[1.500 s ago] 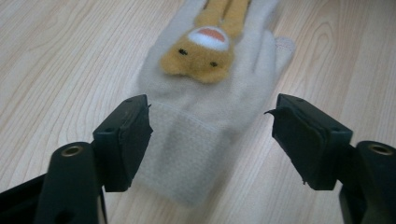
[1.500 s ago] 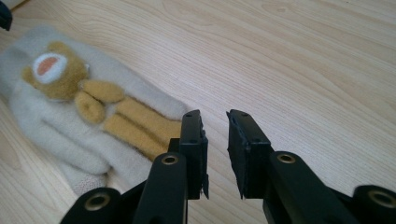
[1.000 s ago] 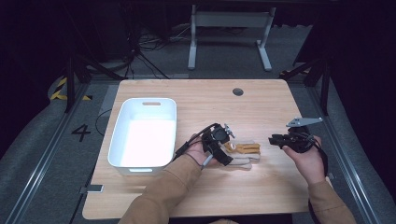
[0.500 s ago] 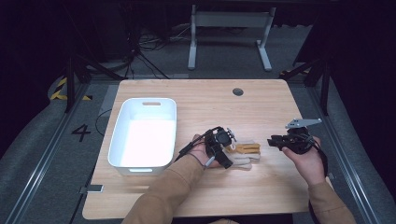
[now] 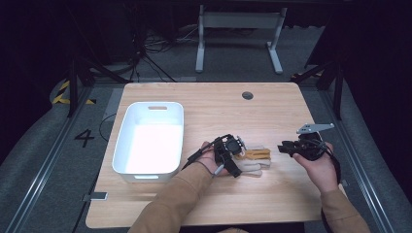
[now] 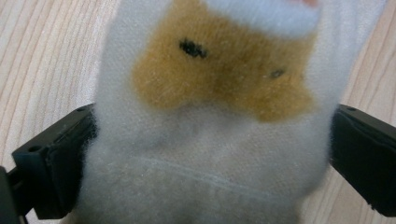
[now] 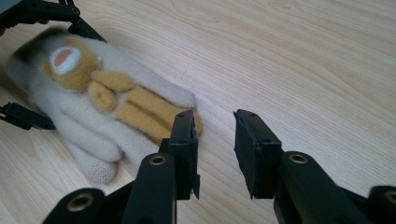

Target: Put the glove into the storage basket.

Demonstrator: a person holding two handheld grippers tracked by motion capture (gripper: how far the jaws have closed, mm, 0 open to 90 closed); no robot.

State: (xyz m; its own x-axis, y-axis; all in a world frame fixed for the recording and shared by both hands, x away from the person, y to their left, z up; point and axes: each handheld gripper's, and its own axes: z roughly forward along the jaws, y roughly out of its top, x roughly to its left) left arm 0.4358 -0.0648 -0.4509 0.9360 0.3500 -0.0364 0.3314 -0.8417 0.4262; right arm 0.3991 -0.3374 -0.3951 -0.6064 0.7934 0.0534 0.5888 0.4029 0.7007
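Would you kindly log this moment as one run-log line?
left gripper: jaws astride fuzzy glove, contact unclear | right gripper: open, near glove's fingertips, empty | white bin: untouched

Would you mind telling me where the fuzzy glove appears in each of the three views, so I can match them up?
High view: the fuzzy glove lies on the wooden table, right of the white bin, under the left claw.
Left gripper view: the glove sits between the jaws, close up.
Right gripper view: upper left, beyond the open right claw.
Shared landmark: the glove's tan patch.
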